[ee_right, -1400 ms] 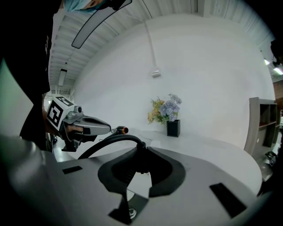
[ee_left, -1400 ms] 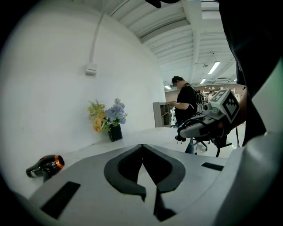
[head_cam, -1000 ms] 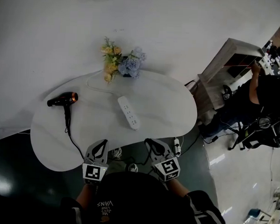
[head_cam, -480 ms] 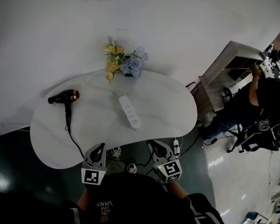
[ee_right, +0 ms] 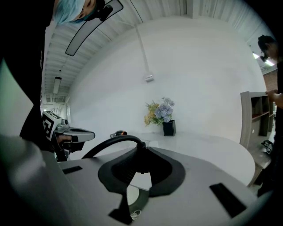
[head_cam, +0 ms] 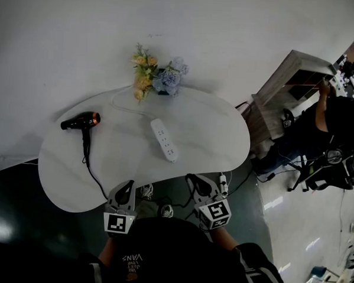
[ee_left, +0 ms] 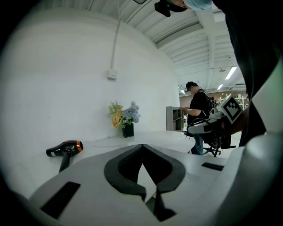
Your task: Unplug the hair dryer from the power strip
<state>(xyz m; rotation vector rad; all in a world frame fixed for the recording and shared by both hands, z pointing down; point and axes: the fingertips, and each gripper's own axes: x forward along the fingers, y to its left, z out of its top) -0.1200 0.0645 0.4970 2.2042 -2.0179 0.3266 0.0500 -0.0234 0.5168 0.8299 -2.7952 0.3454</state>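
A black hair dryer (head_cam: 80,122) with an orange ring lies at the left of the white table (head_cam: 213,134). Its black cord (head_cam: 92,174) runs off the near edge. The white power strip (head_cam: 164,140) lies mid-table with nothing plugged into it. My right gripper (head_cam: 193,180) hovers just off the near edge, shut on the dryer's black plug (ee_right: 140,146), and the cord (ee_right: 108,145) arcs away to the left. My left gripper (head_cam: 127,187) is beside it, shut and empty (ee_left: 142,146). The dryer (ee_left: 64,148) shows far left in the left gripper view.
A vase of yellow and blue flowers (head_cam: 156,79) stands at the table's back edge by the wall. The strip's white cable (head_cam: 123,102) loops toward it. A wooden shelf unit (head_cam: 286,84) and a person (head_cam: 332,122) on a chair are to the right.
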